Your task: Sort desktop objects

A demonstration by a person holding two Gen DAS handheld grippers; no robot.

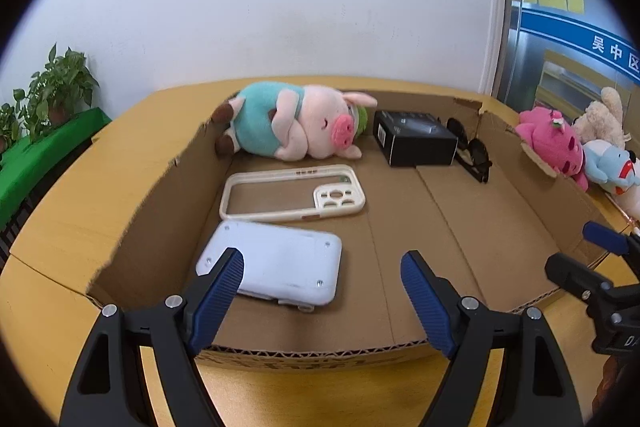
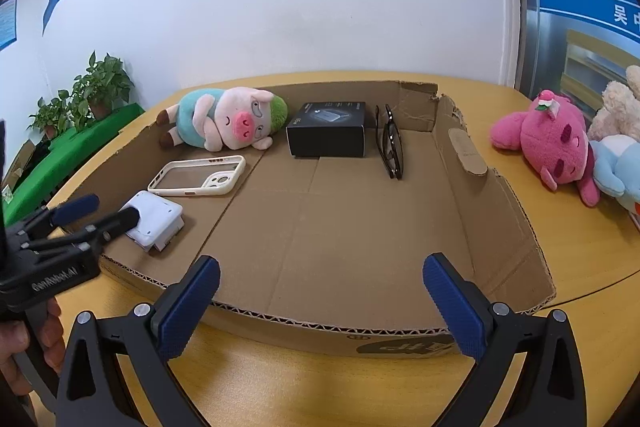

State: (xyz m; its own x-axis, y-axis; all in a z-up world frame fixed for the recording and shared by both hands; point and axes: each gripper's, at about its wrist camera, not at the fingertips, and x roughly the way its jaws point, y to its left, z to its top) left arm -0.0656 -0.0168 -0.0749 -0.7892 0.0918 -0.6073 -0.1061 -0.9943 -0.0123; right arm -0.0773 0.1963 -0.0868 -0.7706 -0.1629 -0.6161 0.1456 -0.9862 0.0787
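Note:
A shallow cardboard tray [image 1: 480,219] [image 2: 500,227] lies on the yellow table. In it lie a plush pig [image 1: 288,125] [image 2: 224,119], a cream phone case [image 1: 292,191] [image 2: 200,175], a white flat device [image 1: 280,263] [image 2: 154,219], a black box [image 1: 414,138] [image 2: 327,134] and dark sunglasses [image 1: 472,151] [image 2: 391,143]. My left gripper [image 1: 322,291] [image 2: 98,213] is open and empty, just above the white device at the tray's near left. My right gripper [image 2: 322,303] is open and empty over the tray's near edge; one of its fingers [image 1: 604,239] shows in the left wrist view.
Outside the tray at the right lie a pink plush [image 1: 556,143] [image 2: 552,139], a blue plush [image 1: 612,167] [image 2: 618,167] and a beige plush [image 1: 604,115] [image 2: 616,103]. Potted plants [image 1: 60,87] [image 2: 100,87] stand at the far left. A white wall stands behind the table.

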